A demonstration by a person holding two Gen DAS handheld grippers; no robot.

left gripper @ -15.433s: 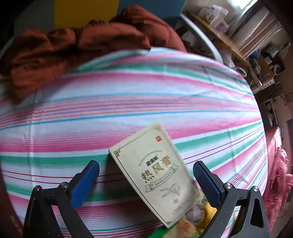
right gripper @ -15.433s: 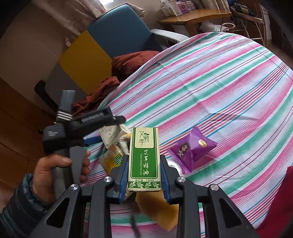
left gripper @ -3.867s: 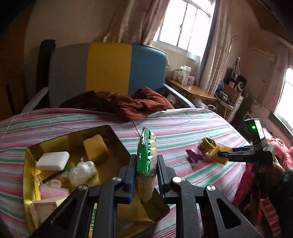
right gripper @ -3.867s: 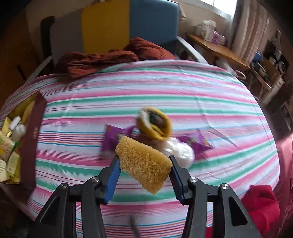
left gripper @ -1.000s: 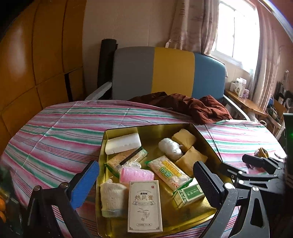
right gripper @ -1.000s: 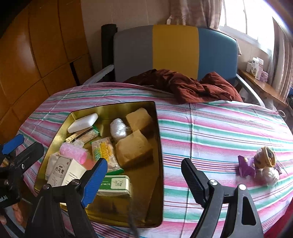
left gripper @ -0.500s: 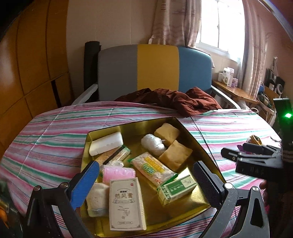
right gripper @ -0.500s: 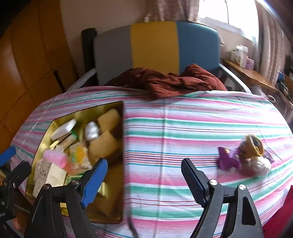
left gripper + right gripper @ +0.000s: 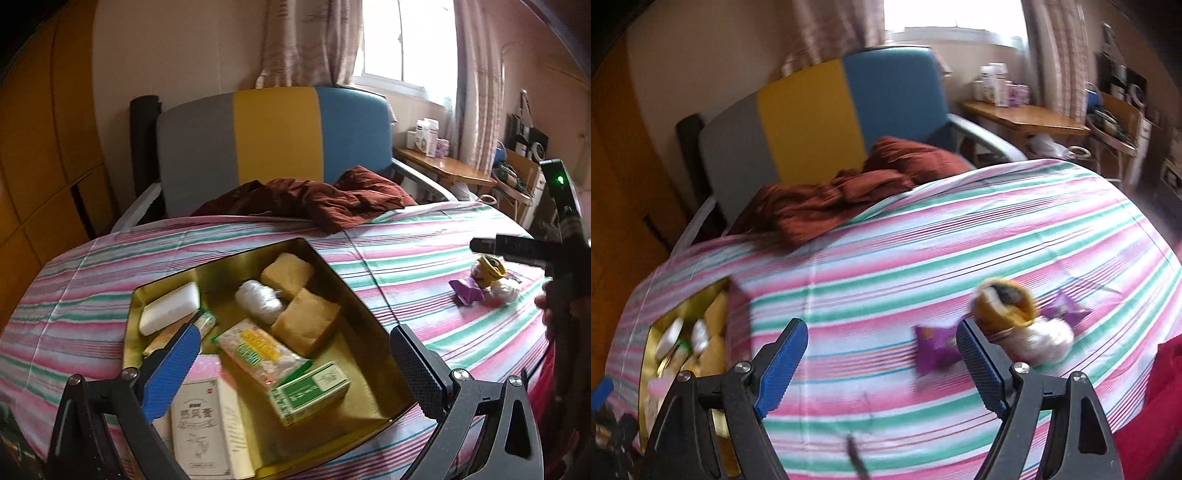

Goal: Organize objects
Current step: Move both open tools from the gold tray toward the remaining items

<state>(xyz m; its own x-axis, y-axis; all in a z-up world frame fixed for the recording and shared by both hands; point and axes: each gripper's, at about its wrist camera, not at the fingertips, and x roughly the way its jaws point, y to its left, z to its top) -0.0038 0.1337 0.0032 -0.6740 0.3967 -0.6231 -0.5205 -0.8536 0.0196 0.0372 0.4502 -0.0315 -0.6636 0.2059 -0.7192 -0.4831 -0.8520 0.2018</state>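
Note:
A gold tin (image 9: 354, 295) on the striped tablecloth holds several items: two yellow sponges (image 9: 306, 321), a white soap bar (image 9: 170, 308), a white plastic-wrapped ball (image 9: 258, 301), a green box (image 9: 310, 387) and a cream box (image 9: 203, 424). My left gripper (image 9: 295, 362) is open and empty just above the tin. Loose items lie to the right: a yellow roll (image 9: 1004, 301), a white ball (image 9: 1049, 341) and purple packets (image 9: 934, 349). My right gripper (image 9: 882, 354) is open and empty, near them. The tin (image 9: 657, 343) shows at the right wrist view's left edge.
A brown-red cloth (image 9: 325, 199) lies at the table's far edge against a grey, yellow and blue chair (image 9: 273, 133). A wooden side table (image 9: 443, 166) with boxes stands at the back right. Red fabric (image 9: 1152, 406) sits by the table's right edge.
Both grippers have swung rightward. The right gripper has moved from over the tin toward the loose items, which now sit close to its right finger. Both grippers stay open.

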